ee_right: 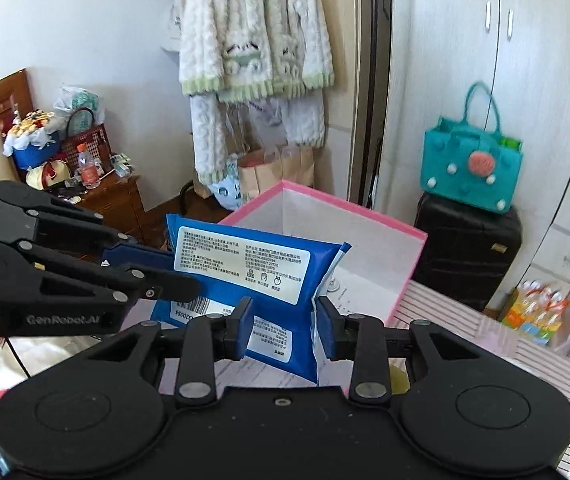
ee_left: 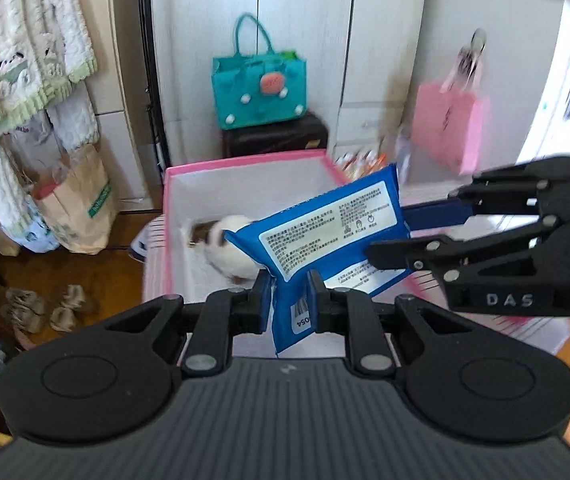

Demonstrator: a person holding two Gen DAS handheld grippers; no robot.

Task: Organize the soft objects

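A blue soft pack with a white printed label (ee_left: 325, 236) hangs in the air over a pink-rimmed white fabric box (ee_left: 245, 160). My left gripper (ee_left: 289, 300) is shut on the pack's lower end. My right gripper (ee_right: 283, 326) is shut on the pack's other end (ee_right: 269, 272). Each gripper shows in the other's view: the right one (ee_left: 389, 240) comes in from the right, the left one (ee_right: 183, 266) from the left. A white and brown plush toy (ee_left: 225, 244) lies inside the box, partly hidden by the pack.
A teal felt bag (ee_left: 259, 88) stands on a black suitcase (ee_left: 275, 136) behind the box. A pink paper bag (ee_left: 449, 124) hangs at right. Fluffy white clothes (ee_right: 253, 36) hang at the wall. Paper bags (ee_left: 77, 208) and slippers (ee_left: 45, 308) are on the wooden floor.
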